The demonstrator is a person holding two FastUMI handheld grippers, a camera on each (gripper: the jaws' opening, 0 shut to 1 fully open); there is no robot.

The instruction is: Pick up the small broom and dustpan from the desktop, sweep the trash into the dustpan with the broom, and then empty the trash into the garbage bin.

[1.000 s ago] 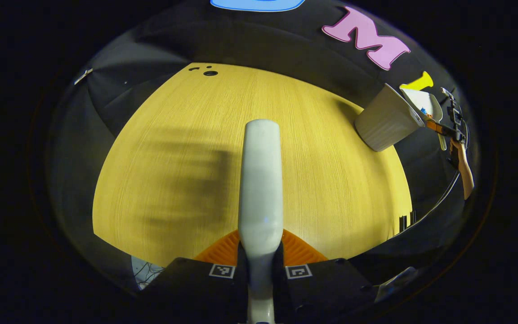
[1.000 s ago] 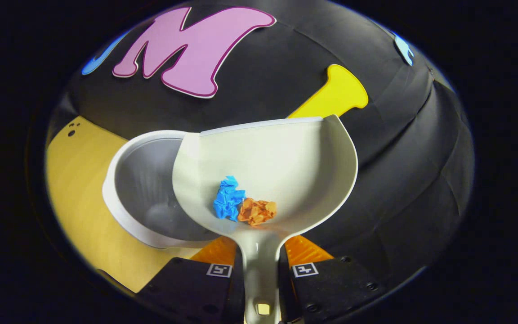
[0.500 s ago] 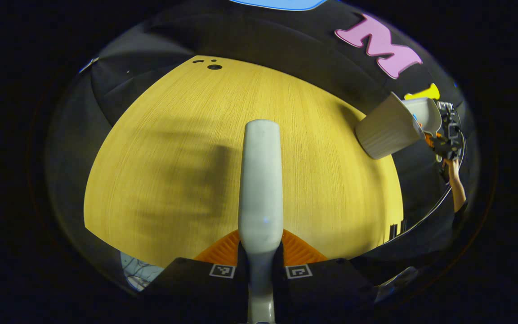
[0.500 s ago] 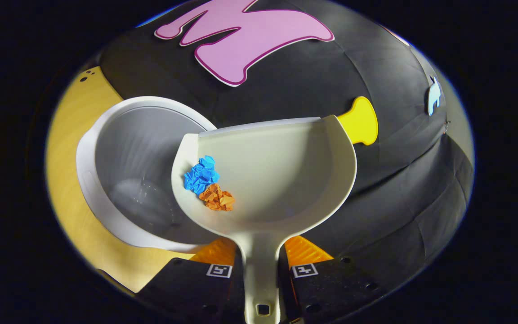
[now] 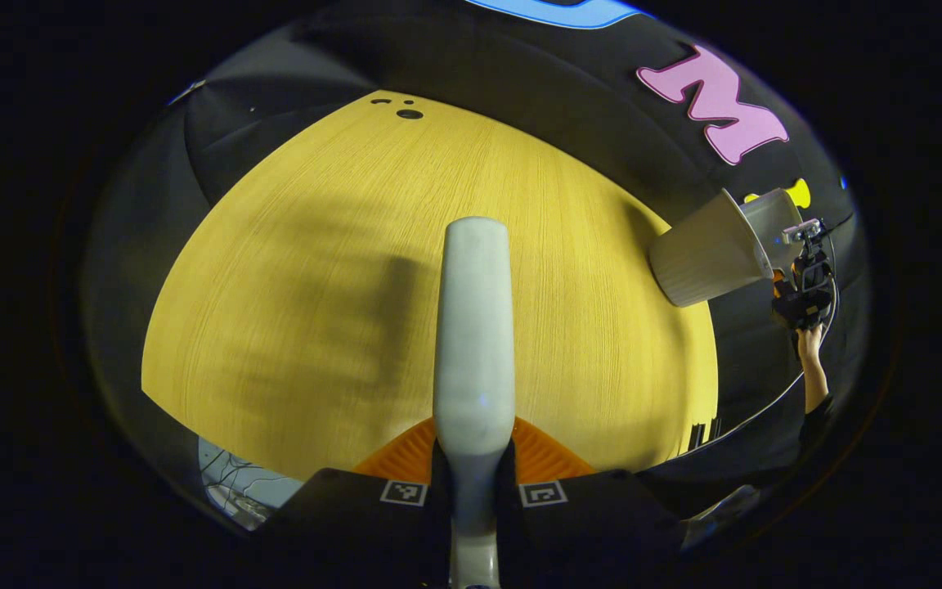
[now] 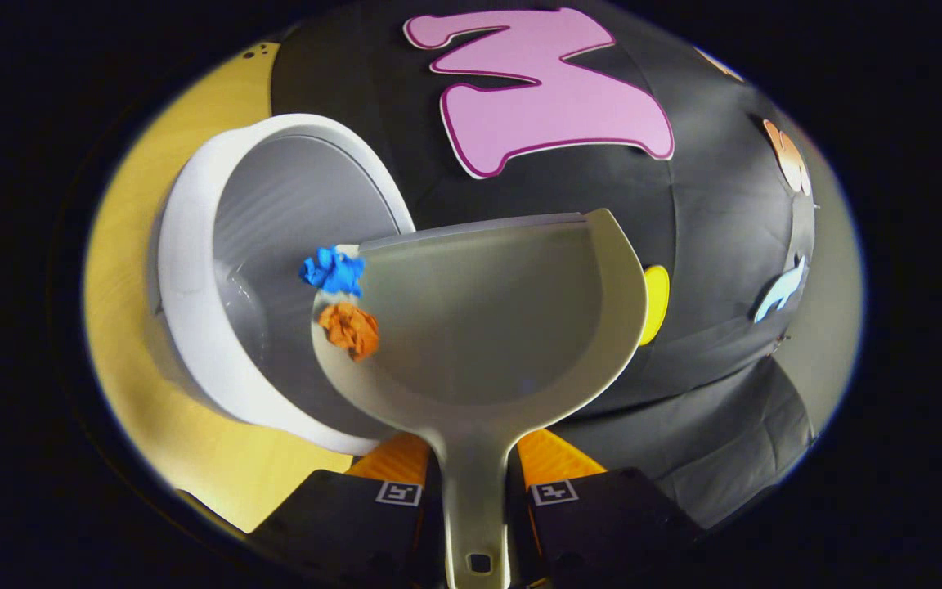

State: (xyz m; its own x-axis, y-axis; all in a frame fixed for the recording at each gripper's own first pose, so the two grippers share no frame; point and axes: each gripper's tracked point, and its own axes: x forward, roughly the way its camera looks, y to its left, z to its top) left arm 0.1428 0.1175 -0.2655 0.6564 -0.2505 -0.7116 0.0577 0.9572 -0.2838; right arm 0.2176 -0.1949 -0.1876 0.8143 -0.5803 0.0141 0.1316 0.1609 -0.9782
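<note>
The step in hand is the last one: emptying the trash into the bin. Going from left to right in the right gripper view, first comes the yellow desktop point(image 6: 136, 393), then the white garbage bin point(image 6: 193, 270) standing on it with its mouth open toward the camera. Just at the left edge of the dustpan point(image 6: 504, 319) are two crumpled pieces, the blue scrap point(image 6: 332, 271) and the orange scrap point(image 6: 350, 329). Both sit right at the rim, over the opening of the bin, and I judge they are about to fall in. The dustpan is rolled to its left side, so its low edge hangs over the bin.

The right gripper point(image 6: 475, 491) is closed on the handle of the dustpan, one finger on each side of it. The next move, I think, needs a little more roll and maybe a small shake, with the rim kept over the bin so that nothing lands on the desktop.

In the left gripper view, the left gripper point(image 5: 473, 491) holds the pale broom handle point(image 5: 475, 327) tightly between both fingers, above the desktop and well apart from the bin. Far to the right there I see the bin from outside, and beside it a hand point(image 5: 808, 343) raised high with the other gripper.
</note>
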